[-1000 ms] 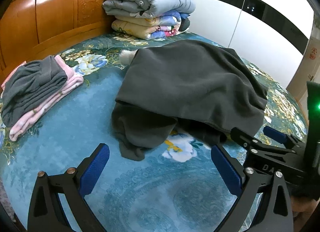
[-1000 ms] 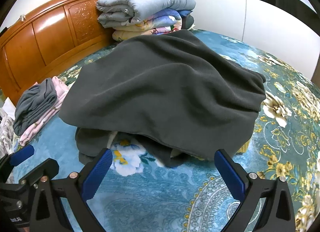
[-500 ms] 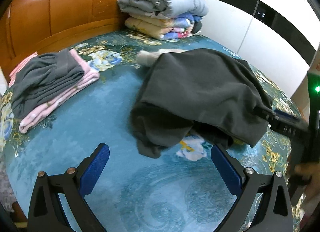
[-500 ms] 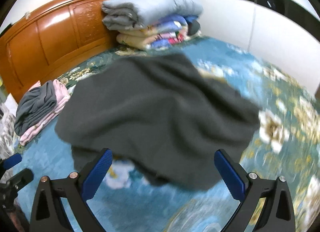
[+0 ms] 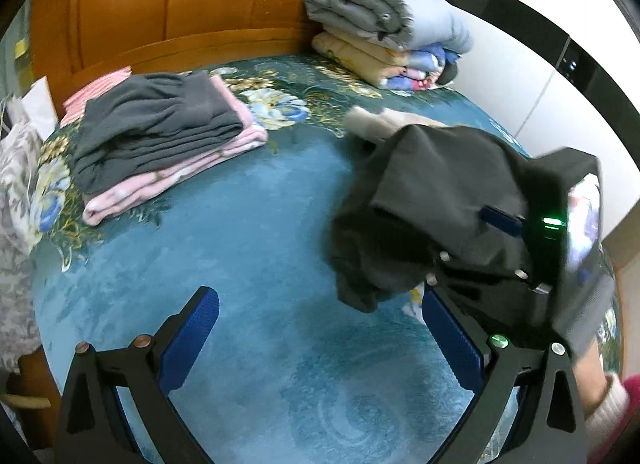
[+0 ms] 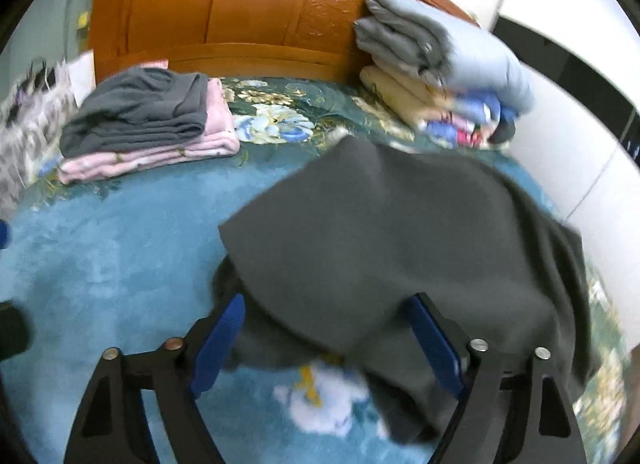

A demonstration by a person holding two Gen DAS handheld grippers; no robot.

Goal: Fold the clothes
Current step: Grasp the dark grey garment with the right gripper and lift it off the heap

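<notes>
Dark grey fleece garment (image 6: 400, 232) between closing right hand-held gripper (image 6: 328, 344), edge not yet pinched. Left hand-held gripper (image 5: 320, 340) wide open, empty, beside it over bed (image 5: 248, 224).

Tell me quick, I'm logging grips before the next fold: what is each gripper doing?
Left gripper: open, empty.
Right gripper: jaws have just been closing, dark grey garment edge between them, not yet pressed.

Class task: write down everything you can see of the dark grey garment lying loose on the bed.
The dark grey garment is soft, matt, fleece-like cloth, doubled over loosely with a thicker bunched part under its near edge. It lies on the blue floral bedspread, partly over a pale item. The right gripper has just been closing, its blue pads either side of the near hem; whether they press it is unclear. The left gripper is open, clear of it.
</notes>
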